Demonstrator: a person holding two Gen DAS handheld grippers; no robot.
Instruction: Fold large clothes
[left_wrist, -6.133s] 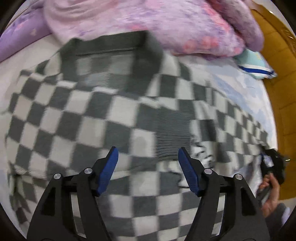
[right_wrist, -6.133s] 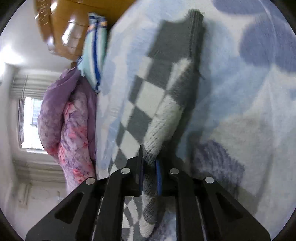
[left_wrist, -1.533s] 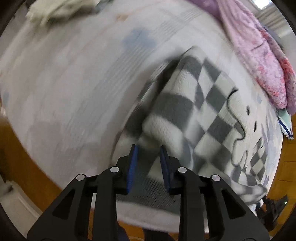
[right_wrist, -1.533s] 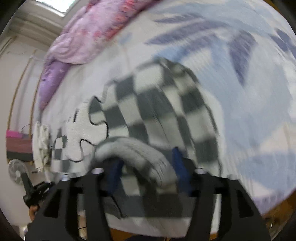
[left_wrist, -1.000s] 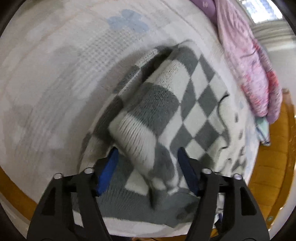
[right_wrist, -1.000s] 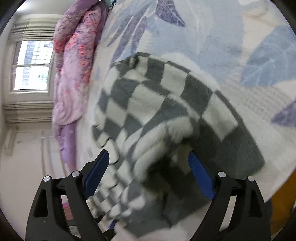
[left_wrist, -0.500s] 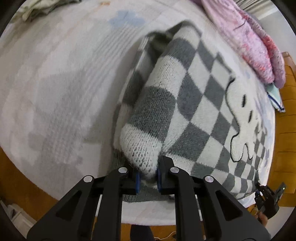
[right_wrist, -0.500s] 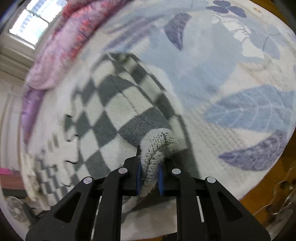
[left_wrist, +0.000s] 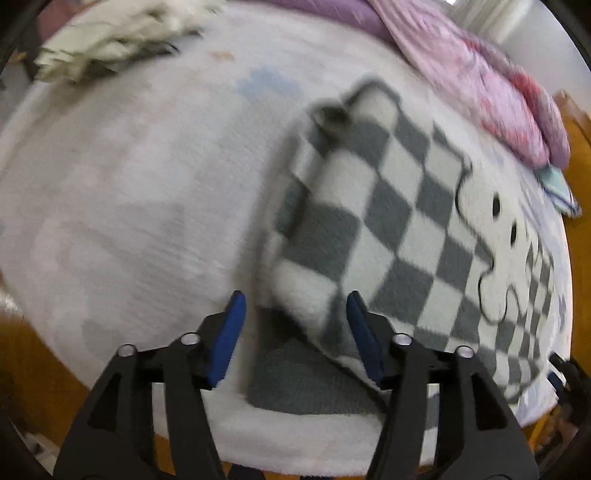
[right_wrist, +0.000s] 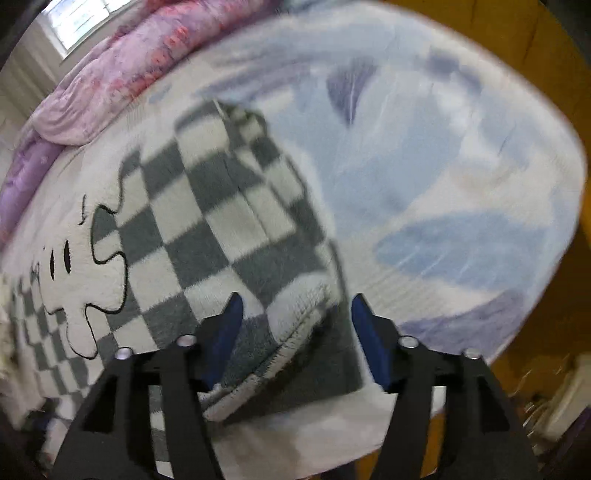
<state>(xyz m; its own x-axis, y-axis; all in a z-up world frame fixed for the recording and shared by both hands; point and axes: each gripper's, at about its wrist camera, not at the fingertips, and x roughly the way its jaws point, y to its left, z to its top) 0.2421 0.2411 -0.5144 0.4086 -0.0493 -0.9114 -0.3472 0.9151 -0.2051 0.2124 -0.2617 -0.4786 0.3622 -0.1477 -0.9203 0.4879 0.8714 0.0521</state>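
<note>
A grey-and-white checkered knit sweater (left_wrist: 388, 221) with a white cartoon figure lies folded on the bed. My left gripper (left_wrist: 295, 314) is open, its blue pads on either side of the sweater's near left corner, where a grey ribbed hem (left_wrist: 306, 380) sticks out. In the right wrist view the same sweater (right_wrist: 207, 229) fills the left and middle. My right gripper (right_wrist: 295, 314) is open around the sweater's rolled near right corner, not gripping it.
The bed has a white sheet (left_wrist: 129, 184) with pale blue leaf prints (right_wrist: 443, 243). A pink and purple quilt (left_wrist: 480, 85) lies along the far side. A heap of pale clothes (left_wrist: 110, 44) sits at the far left. The wooden bed edge (right_wrist: 554, 314) shows nearby.
Both grippers were shut on the sweater's near corners half a second ago. Both have now opened and let the corners drop onto the bed.
</note>
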